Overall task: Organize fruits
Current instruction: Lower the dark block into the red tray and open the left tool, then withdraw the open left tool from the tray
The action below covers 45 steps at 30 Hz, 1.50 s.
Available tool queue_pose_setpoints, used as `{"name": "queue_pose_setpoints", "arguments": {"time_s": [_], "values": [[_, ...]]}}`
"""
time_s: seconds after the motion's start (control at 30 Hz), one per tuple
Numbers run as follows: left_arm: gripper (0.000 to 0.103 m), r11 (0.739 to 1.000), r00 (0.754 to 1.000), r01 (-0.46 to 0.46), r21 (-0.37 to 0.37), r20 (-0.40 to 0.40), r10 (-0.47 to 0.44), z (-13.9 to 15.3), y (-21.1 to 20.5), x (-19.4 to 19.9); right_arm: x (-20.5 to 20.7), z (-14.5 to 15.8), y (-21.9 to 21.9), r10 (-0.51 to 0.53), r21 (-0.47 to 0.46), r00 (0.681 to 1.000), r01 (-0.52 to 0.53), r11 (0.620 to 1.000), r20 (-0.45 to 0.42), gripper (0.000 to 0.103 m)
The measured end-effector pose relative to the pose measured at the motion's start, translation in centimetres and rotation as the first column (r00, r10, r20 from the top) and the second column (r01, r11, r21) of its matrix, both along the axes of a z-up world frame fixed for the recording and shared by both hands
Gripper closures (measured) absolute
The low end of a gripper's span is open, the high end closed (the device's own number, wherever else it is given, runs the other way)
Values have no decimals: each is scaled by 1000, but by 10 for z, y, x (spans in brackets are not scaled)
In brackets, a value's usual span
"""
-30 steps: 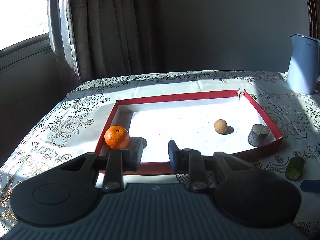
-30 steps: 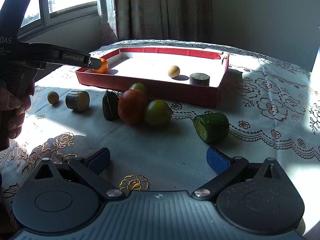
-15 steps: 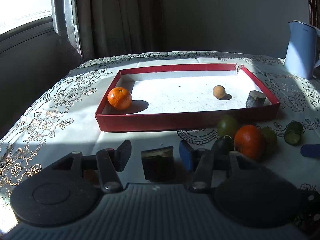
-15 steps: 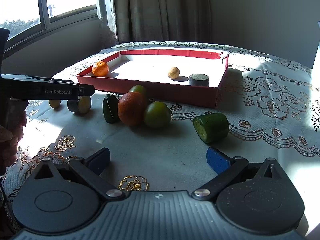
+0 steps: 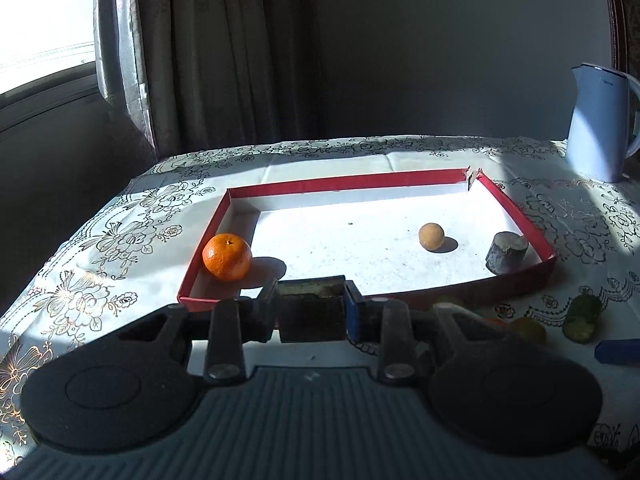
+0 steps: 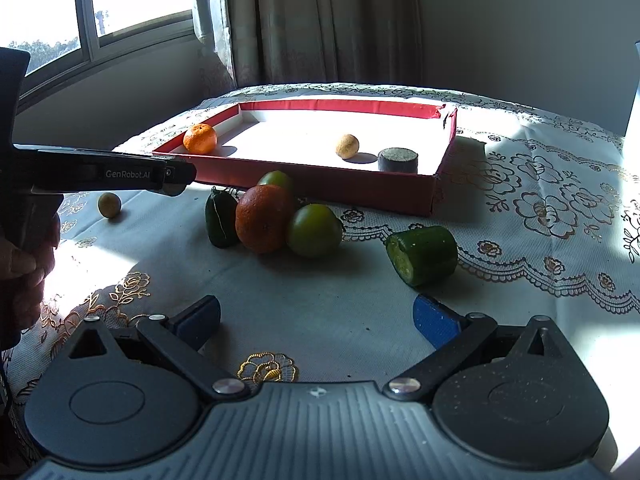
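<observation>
My left gripper (image 5: 311, 296) is closing its jaws on a dark, squat chunk (image 5: 312, 316), pads pressing both its sides, just before the near wall of the red tray (image 5: 344, 182). Inside the tray lie a mandarin (image 5: 227, 257), a small tan round fruit (image 5: 431, 236) and a grey stub (image 5: 506, 257). My right gripper (image 6: 316, 316) hangs open over the cloth with nothing between its fingers. Ahead of it are a large orange (image 6: 264, 218), a green fruit (image 6: 314, 230), a dark green piece (image 6: 220, 218) and a cut cucumber piece (image 6: 422, 254).
A small yellowish fruit (image 6: 109, 205) sits alone on the cloth at the left. A pale blue kettle (image 5: 598, 124) stands at the table's far right corner. A hand (image 6: 24, 272) grips the left tool's handle. Curtain and window lie behind the table.
The left gripper drew back from the tray, opened around the dark chunk on the cloth, then shut on it and carried it up toward the tray's front wall. The right gripper stayed still.
</observation>
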<state>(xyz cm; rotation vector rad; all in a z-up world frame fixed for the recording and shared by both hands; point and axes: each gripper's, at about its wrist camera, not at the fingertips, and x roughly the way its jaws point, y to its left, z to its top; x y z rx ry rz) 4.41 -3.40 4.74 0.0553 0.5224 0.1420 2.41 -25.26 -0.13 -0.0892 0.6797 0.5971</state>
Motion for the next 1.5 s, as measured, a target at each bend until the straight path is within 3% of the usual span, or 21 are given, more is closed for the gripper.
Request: {"name": "queue_pose_setpoints", "arguments": {"time_s": [0.1,0.23,0.47,0.57,0.6,0.63,0.7,0.87,1.07,1.5], "values": [[73,1000,1000,-25,13,15,25,4,3,27,0,0,-1,0,4,1000,0,1000,-1,0],[73,998,998,-63,-11,-26,62,-7,16,60,1,0,-2,0,14,1000,0,1000,-5,0],[72,992,992,-110,-56,-75,105,-29,33,76,3,0,-4,-1,30,1000,1,1000,-9,0],[40,994,996,-84,-69,-43,82,-25,31,65,3,0,-4,-1,31,1000,1,1000,-9,0],[25,995,997,-81,-54,-21,80,-21,28,59,3,0,-4,-1,31,1000,1,1000,-10,0],[19,996,997,-80,-33,1,80,-19,25,53,3,0,-3,-1,31,1000,2,1000,-9,0],[18,999,998,-52,15,35,51,-13,16,36,3,0,-3,-1,32,1000,2,999,-10,0],[11,1000,999,-11,9,36,10,-12,10,-4,3,0,-4,-2,36,1000,2,999,-11,0],[2,999,998,-41,-1,37,41,-19,10,-42,0,0,2,-2,1,1000,2,1000,0,0],[0,996,993,-87,-25,-79,84,-41,22,-60,-1,-1,6,0,-40,1000,1,999,11,0]]}}
